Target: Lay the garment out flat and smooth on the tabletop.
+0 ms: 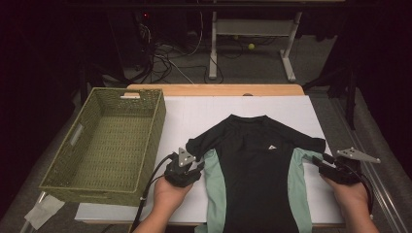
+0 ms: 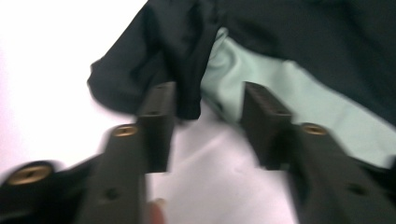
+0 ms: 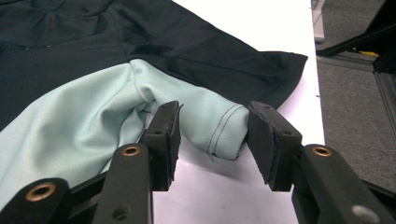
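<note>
A black T-shirt (image 1: 252, 160) with mint-green side panels lies flat, chest up, on the white table top (image 1: 194, 114). My left gripper (image 1: 196, 165) is at the shirt's left sleeve. In the left gripper view it (image 2: 208, 93) stands open, with the black sleeve's edge (image 2: 140, 79) just at the tip of its left jaw and bare table in the gap. My right gripper (image 1: 320, 161) is at the right sleeve. There its jaws (image 3: 212, 112) stand apart around a fold of the mint-green fabric (image 3: 210, 126) with a stitched hem; the pads do not squeeze it.
An empty green wicker basket (image 1: 109, 145) sits at the table's left edge, overhanging it. Grey floor runs past the table's right edge (image 3: 355, 116). Beyond the far wooden edge are white desk legs (image 1: 213, 53), cables and a small yellow ball (image 1: 251, 46).
</note>
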`<state>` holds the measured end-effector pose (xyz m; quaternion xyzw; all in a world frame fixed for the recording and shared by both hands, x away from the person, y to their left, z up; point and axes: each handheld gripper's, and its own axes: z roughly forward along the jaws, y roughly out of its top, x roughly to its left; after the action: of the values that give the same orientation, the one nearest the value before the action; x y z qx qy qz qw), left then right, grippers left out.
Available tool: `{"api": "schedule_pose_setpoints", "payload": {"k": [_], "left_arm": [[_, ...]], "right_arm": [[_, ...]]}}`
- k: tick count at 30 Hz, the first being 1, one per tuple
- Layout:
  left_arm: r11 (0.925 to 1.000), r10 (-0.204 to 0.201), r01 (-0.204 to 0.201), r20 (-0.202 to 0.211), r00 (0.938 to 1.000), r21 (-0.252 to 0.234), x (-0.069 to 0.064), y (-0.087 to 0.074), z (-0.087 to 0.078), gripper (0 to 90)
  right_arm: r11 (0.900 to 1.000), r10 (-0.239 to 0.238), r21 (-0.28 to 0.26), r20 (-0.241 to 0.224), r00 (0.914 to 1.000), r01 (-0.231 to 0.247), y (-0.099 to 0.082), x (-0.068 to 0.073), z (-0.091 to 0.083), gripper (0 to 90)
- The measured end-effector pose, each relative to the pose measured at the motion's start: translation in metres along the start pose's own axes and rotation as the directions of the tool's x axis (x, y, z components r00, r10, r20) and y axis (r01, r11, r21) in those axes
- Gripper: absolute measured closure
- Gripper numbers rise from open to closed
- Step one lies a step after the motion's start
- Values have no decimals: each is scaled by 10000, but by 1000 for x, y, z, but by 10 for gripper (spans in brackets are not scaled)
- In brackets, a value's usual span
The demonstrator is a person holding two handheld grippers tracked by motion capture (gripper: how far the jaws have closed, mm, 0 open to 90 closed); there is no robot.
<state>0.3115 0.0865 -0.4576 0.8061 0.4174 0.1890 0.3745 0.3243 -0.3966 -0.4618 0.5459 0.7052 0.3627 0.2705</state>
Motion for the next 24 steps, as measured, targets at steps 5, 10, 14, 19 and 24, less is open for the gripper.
{"api": "schedule_pose_setpoints", "payload": {"k": [5,10,14,19,24], "left_arm": [[9992,-388,389,-81,9992,26,4,1,7,411],[9991,-390,389,-4,9992,-140,5,6,11,412],[9993,-385,385,169,9991,-33,5,8,15,412],[9996,-295,295,301,9991,19,5,6,17,411],[9992,-376,383,443,9983,-150,4,5,17,403]], "right_arm": [[9991,33,427,5,10000,-34,2,-2,5,557],[9957,-230,894,26,9997,226,3,1,9,701],[9947,-691,771,40,9976,686,1,7,5,866],[9945,-875,594,85,9961,868,-7,11,-7,867],[9942,-978,488,409,9944,958,-12,8,-15,869]]}}
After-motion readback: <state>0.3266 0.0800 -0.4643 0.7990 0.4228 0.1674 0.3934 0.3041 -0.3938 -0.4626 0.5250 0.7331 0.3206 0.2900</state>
